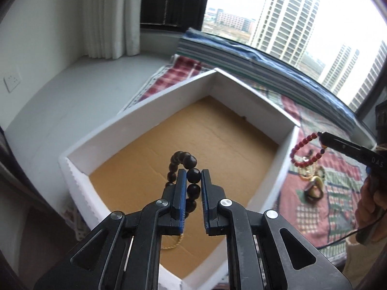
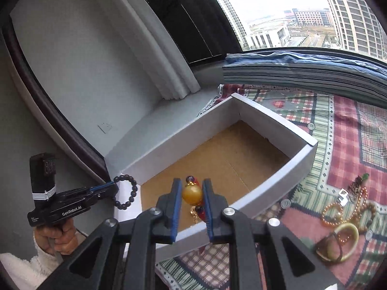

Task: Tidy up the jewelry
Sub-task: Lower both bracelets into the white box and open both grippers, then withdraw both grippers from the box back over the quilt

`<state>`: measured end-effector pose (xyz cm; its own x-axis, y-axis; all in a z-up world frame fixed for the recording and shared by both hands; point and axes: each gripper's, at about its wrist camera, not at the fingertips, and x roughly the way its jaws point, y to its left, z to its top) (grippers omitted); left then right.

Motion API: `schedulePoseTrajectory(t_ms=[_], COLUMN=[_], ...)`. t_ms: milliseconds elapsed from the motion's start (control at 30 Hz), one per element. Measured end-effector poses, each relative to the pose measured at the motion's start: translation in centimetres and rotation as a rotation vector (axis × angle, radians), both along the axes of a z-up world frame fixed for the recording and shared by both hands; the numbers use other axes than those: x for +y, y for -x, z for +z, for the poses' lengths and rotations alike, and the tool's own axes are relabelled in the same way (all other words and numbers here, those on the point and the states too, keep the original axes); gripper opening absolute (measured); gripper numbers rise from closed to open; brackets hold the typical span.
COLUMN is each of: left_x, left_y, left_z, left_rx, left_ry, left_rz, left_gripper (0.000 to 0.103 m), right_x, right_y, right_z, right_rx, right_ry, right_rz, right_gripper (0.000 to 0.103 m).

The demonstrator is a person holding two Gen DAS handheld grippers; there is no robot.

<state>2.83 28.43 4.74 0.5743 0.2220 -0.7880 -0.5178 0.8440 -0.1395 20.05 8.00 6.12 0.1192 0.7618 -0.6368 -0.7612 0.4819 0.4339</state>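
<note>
My left gripper (image 1: 193, 175) is shut on a dark wooden bead bracelet (image 1: 183, 162), held above the white box (image 1: 145, 113) with a brown cardboard floor. The same bracelet (image 2: 127, 192) hangs from the left gripper (image 2: 113, 188) at the box's left corner in the right wrist view. My right gripper (image 2: 192, 193) is shut on the big amber bead (image 2: 192, 194) of a red bead bracelet (image 1: 302, 149), just in front of the box's near wall. In the left wrist view the right gripper (image 1: 323, 139) carries that bracelet beside the box's right wall.
A pile of jewelry (image 2: 343, 227) with bangles and bead strings lies on the red and green patterned cloth (image 2: 348, 145) right of the box. A thin gold chain (image 1: 173, 242) lies on the box floor. A folded blue stack (image 2: 302, 70) sits by the window.
</note>
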Motion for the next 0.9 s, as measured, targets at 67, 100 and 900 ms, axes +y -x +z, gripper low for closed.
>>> schedulePoseTrajectory(t_ms=[67, 100, 900], left_x=[1.0, 1.5, -8.3], left_y=[-0.8, -1.1, -1.0], left_z=[-1.8, -2.8, -2.6], left_rx=[0.04, 0.063, -0.01], left_ry=[0.001, -0.003, -0.085], left_rz=[0.016, 0.025, -0.078], left_gripper=[0.01, 0.01, 0.092], right_x=[2.6, 3.9, -2.9], right_y=[-0.6, -0.9, 7.3], right_z=[-1.7, -2.6, -0.4], right_rx=[-0.022, -0.035, -0.245], right_ry=[0.067, 0.107, 0.131], right_rz=[0.001, 0.005, -0.129], right_gripper=[0.017, 0.017, 0.072])
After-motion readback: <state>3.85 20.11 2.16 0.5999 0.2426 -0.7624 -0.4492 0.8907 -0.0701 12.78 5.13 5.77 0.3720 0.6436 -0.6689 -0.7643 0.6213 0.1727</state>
